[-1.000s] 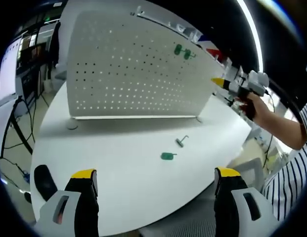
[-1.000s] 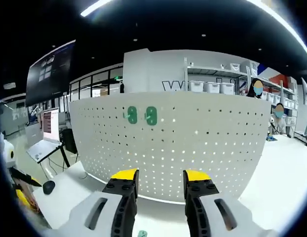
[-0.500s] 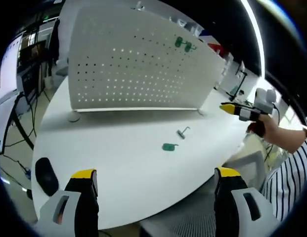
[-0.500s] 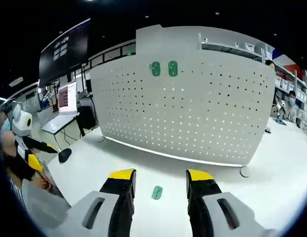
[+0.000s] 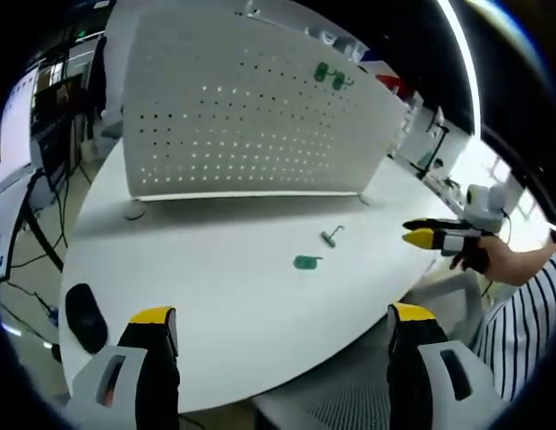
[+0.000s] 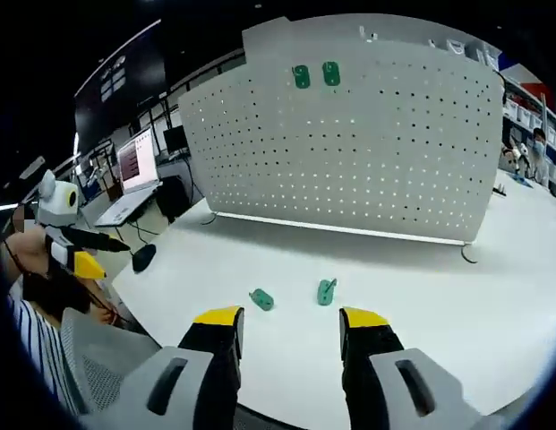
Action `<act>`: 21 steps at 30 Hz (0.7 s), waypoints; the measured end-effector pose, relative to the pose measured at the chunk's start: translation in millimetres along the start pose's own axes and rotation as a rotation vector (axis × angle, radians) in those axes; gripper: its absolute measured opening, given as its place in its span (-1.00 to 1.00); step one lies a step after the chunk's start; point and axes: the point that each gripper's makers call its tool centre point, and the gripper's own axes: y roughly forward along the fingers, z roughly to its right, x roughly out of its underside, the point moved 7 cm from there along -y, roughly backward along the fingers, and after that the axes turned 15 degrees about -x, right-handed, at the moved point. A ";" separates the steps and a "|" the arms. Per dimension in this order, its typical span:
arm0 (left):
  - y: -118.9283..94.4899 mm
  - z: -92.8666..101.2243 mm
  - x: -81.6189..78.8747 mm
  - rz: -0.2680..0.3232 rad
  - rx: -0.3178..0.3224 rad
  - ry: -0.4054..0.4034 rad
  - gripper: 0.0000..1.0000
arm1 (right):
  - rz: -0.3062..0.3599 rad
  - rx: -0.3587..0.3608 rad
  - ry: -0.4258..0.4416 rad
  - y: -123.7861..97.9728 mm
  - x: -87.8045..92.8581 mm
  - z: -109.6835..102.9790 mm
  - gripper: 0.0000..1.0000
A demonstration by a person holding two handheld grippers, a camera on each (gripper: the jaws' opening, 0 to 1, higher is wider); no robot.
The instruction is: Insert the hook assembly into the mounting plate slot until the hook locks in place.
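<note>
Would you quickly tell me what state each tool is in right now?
Left tool: open, holding nothing.
Right tool: open, holding nothing.

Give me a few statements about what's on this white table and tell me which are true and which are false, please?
1. Two green pieces lie on the table: true; one green piece sits beside another.
2. The right gripper grips a green piece: false; its jaws are open and empty.
3. Two green pieces are mounted near the top of the pegboard: true.
4. The pegboard lies flat: false; it stands upright.
5. A dark computer mouse sits near the table's edge: true.
</note>
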 end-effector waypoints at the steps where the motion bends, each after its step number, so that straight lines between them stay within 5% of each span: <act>1: -1.1 0.7 0.2 0.002 0.002 0.004 0.98 | -0.002 -0.002 0.004 0.0 1.6 -1.5 -0.21; 21: -14.7 -3.7 16.3 -0.014 -0.043 0.004 0.97 | -0.026 -0.041 0.038 0.6 22.1 -21.3 -0.21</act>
